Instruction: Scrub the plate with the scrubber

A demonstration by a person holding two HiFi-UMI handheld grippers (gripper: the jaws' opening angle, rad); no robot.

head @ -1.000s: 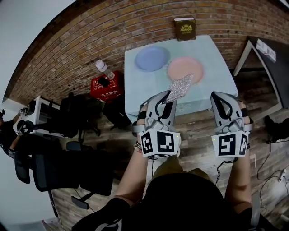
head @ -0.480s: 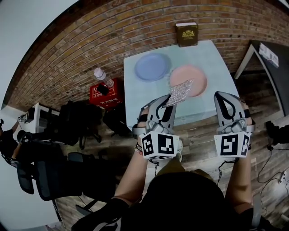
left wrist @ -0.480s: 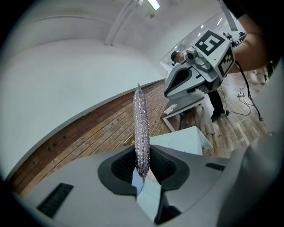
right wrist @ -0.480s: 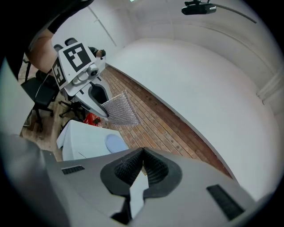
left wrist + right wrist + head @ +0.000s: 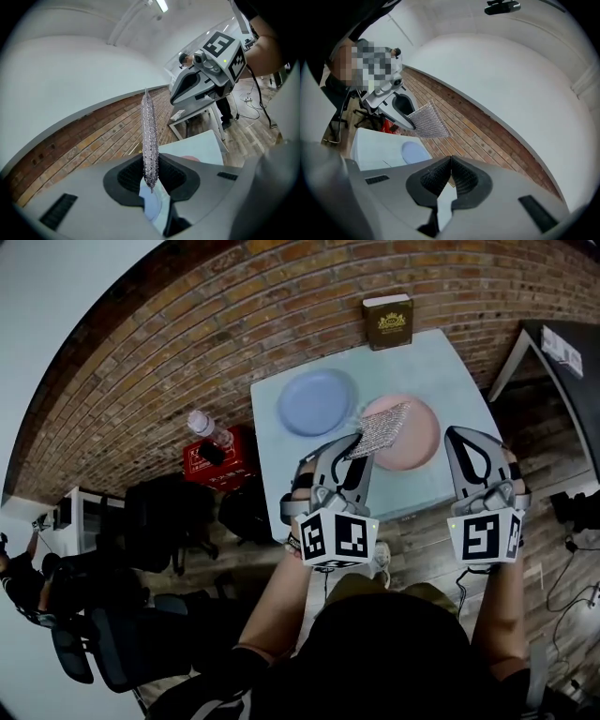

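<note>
Looking down from the head view, both grippers are held out over the near edge of a pale table that stands against a brick wall. The left gripper pinches a silver mesh scrubber, which in this view overlaps the left rim of a pink plate; whether it touches the plate cannot be told. A blue plate lies just beside the pink one on its left, and a brown book stands at the far edge. Only this view shows a red crate with a bottle on the floor to the left of the table. The left gripper view settles the grip: the pads are closed on the scrubber's lower end, and the mesh rises edge-on as a thin upright strip, with the right gripper in the air beyond it. The right gripper hovers to the right of the pink plate, and its own view shows its ribbed pads pressed together with nothing between them. From that side the scrubber shows its broad flat face, fanning out from the left gripper's tips above the table, with the blue plate lying below it.
</note>
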